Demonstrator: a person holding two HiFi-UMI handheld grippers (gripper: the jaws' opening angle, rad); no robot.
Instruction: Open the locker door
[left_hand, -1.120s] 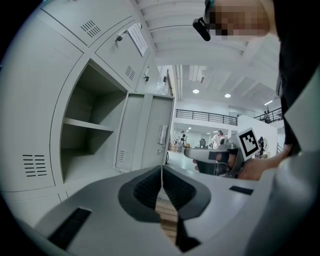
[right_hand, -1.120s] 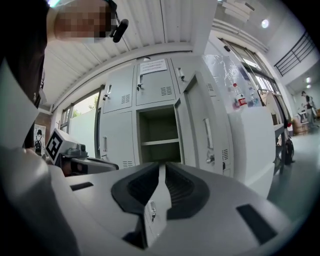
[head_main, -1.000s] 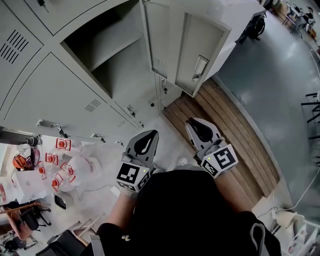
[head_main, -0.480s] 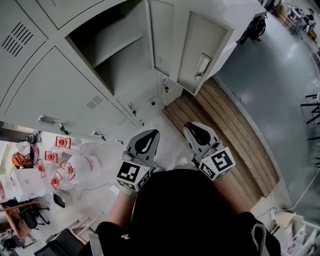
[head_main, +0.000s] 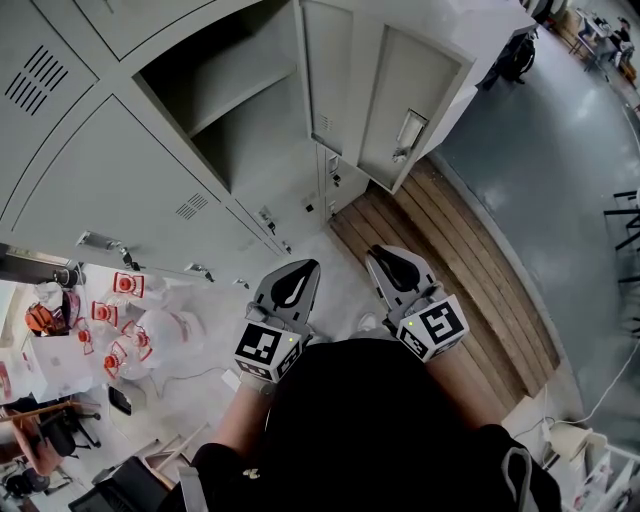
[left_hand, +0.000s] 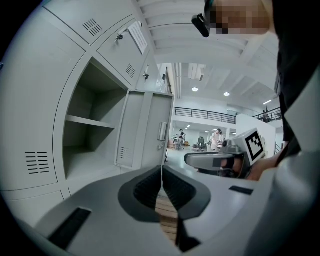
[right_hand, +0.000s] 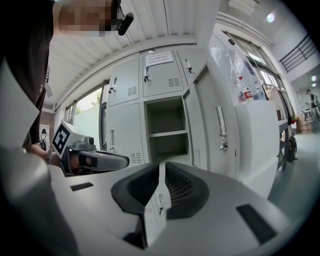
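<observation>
Jaws on the left gripper (head_main: 299, 268) and the right gripper (head_main: 383, 254) are clenched on nothing; both hang low by our body. We find the locker (head_main: 235, 120) exposed, its door (head_main: 412, 105) swung wide to the right, well apart from either gripper. Risk: unheld, the door may drift shut, or a raised gripper may knock it.

A loose black top (head_main: 370, 420) is worn, and the head view is filled by it from five to seven o'clock. The left gripper (head_main: 304, 268) is seen as a pale grey moulded shell with a black teardrop inset. The right gripper (head_main: 383, 254), at two o'clock of it, is built alike. Each is capped by a white cube printed with black squares, the left marker cube (head_main: 267, 352) and the right marker cube (head_main: 433, 327). A small green light is lit on both. Ribbed black pads (left_hand: 147, 187) are shown in the left gripper view.
</observation>
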